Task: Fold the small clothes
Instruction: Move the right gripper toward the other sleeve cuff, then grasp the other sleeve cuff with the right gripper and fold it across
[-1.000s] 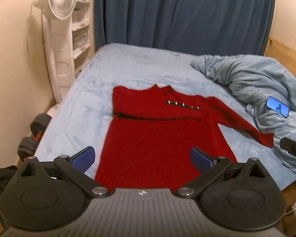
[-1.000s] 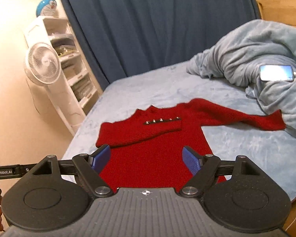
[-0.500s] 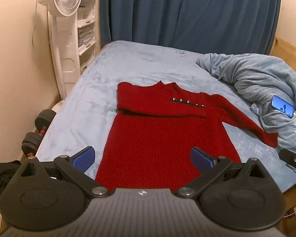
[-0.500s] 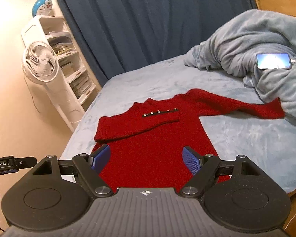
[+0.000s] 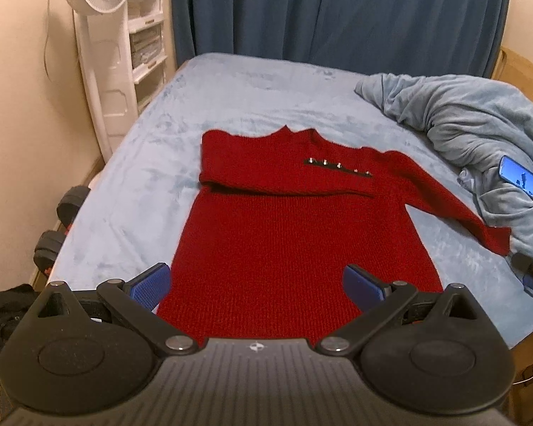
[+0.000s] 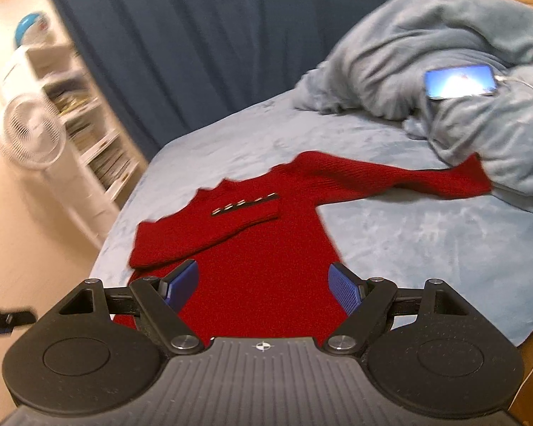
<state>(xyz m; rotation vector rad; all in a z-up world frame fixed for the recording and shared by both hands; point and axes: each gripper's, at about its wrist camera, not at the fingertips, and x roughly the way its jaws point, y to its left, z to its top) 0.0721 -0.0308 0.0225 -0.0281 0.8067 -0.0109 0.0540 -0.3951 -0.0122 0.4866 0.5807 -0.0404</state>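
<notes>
A red knit sweater (image 5: 284, 227) lies flat on the light blue bed, hem toward me. Its left sleeve is folded across the chest, with a row of metal studs (image 5: 337, 167) on the cuff. Its right sleeve (image 5: 455, 206) stretches out to the right, its cuff at the blanket. The sweater also shows in the right wrist view (image 6: 263, 248), sleeve (image 6: 391, 177) extended. My left gripper (image 5: 256, 285) is open and empty above the hem. My right gripper (image 6: 264, 285) is open and empty above the lower body of the sweater.
A crumpled grey-blue blanket (image 5: 479, 120) sits at the right with a lit phone (image 5: 518, 177) on it. A white fan (image 5: 103, 35) and shelves stand at the left. Dumbbells (image 5: 57, 230) lie on the floor left of the bed (image 5: 142, 177). Dark curtains hang behind.
Both grippers have moved nearer the sweater, which looks larger. The right wrist view has swung toward the right sleeve and blurs. Both stay open and the sweater has not moved.
</notes>
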